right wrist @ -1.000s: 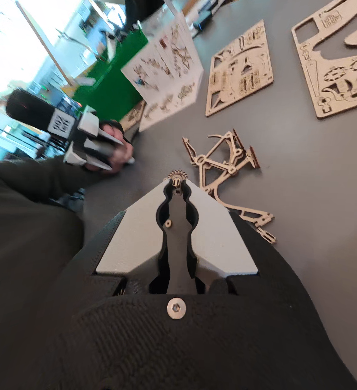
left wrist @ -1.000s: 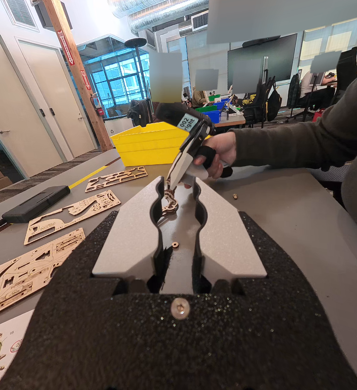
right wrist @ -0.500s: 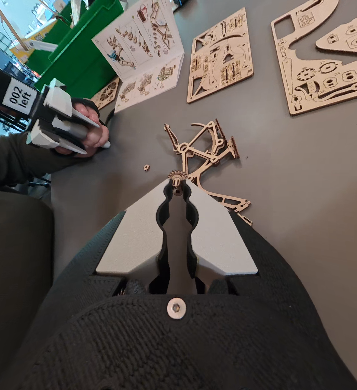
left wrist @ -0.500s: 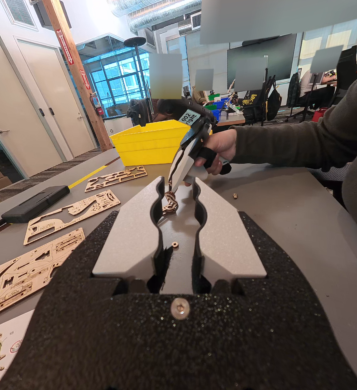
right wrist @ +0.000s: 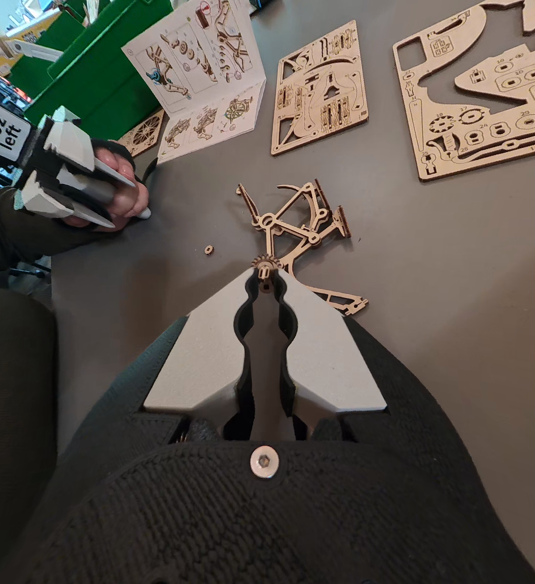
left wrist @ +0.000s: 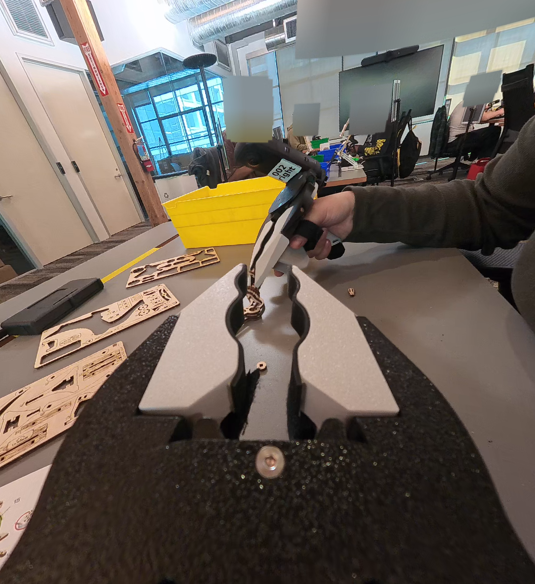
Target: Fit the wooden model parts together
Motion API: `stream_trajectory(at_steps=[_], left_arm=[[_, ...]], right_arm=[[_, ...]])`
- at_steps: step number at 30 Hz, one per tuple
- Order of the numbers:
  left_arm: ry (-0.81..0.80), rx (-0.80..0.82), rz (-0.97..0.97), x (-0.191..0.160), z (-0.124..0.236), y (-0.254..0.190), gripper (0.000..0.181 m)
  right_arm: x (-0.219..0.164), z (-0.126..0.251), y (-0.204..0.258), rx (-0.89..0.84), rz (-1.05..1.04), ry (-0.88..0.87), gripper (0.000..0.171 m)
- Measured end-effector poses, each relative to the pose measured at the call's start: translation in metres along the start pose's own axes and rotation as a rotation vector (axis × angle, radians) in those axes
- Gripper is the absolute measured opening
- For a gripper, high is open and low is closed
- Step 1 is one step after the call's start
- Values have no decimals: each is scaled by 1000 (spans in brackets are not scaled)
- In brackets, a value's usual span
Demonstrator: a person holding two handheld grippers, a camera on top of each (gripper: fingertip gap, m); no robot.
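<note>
Left claw open, holding nothing, low over the desk. Tiny wooden ring lying flat. Right claw pinched on a small gear on a peg, peg pointing away, touching the flat wooden frame.

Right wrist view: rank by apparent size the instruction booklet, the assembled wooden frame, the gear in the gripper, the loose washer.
1. instruction booklet
2. assembled wooden frame
3. gear, held by the right gripper
4. loose washer
</note>
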State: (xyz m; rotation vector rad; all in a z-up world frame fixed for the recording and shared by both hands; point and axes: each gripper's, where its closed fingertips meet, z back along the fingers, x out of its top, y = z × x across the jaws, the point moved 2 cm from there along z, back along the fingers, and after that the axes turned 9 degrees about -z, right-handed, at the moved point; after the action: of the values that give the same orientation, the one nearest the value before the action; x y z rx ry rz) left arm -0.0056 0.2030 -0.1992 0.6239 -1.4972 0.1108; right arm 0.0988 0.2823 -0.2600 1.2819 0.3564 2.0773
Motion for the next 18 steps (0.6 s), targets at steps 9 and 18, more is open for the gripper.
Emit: stream_trajectory(at_steps=[9, 18], left_arm=[[2, -3, -3, 0, 0, -1, 21], [96, -86, 68, -6, -13, -21, 60]], right_arm=[[0, 0, 1, -15, 25, 1, 7], [8, -3, 85, 409, 315, -231, 7]])
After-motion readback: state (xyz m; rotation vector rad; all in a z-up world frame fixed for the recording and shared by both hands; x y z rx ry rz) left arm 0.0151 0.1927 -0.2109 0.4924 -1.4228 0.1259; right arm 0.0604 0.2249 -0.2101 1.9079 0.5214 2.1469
